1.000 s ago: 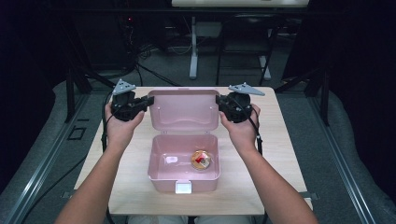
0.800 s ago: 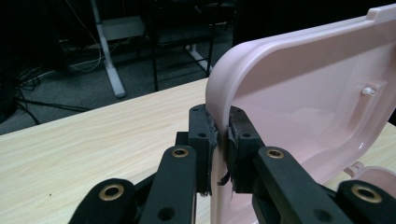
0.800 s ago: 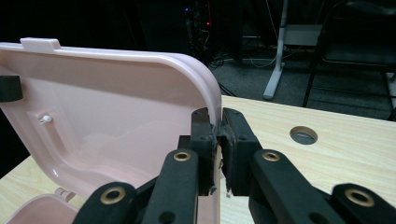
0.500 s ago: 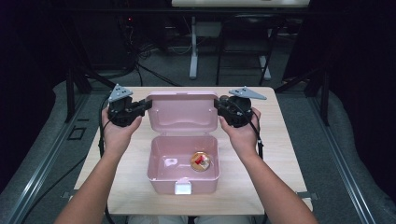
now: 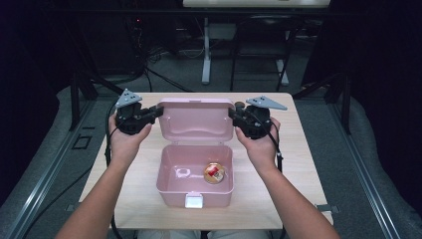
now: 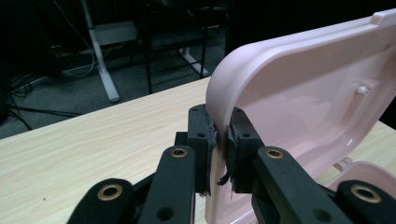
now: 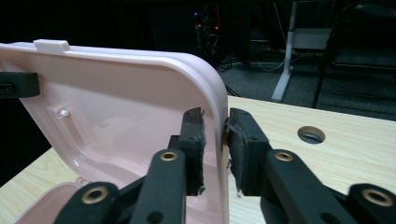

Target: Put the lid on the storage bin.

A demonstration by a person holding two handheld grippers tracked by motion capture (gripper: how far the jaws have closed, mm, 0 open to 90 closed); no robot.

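The left gripper [image 5: 158, 111] pinches the left edge of the lid [image 5: 196, 121], pads pressed on the rim; the pink box [image 5: 169, 185] sits mid-table [image 5: 134, 199], lid upright and fully raised, so the opening looks done; inside lie a small clear piece [image 5: 183, 173] and a round item [image 5: 214, 172], neither touched; the right gripper [image 5: 232, 114] straddles the lid's right edge, its jaws just opening, a gap showing beside one pad; letting go on the left seems what remains.
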